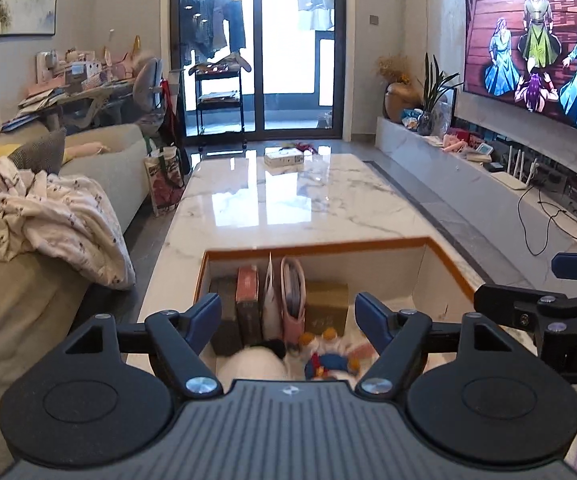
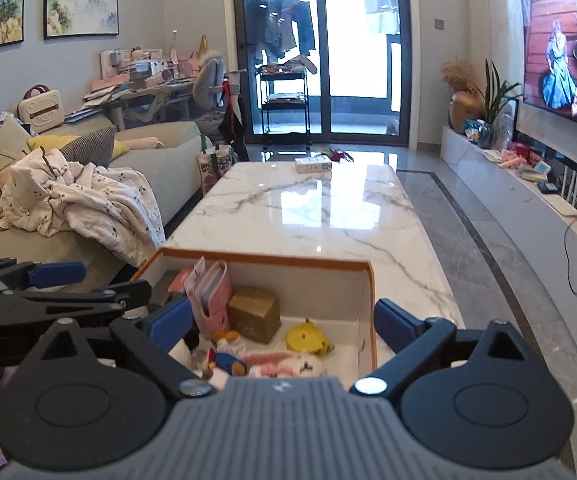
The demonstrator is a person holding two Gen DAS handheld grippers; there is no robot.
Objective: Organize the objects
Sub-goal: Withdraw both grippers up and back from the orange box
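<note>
Both tools hang just above the box: the left gripper (image 1: 288, 320) and the right gripper (image 2: 282, 320) each have jaws spread wide, gripping nothing. Below them the orange-rimmed box (image 2: 368, 292) on the marble table (image 2: 320, 208) already holds upright books (image 1: 247, 304), a gold box (image 2: 254, 314), a yellow toy (image 2: 308, 338) and plush toys (image 2: 288, 366). Only 1 small white carton (image 2: 313, 165) sits at the table's far end, so sorting looks nearly done.

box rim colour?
Orange rim on the white box; clearest in the right wrist view.
</note>
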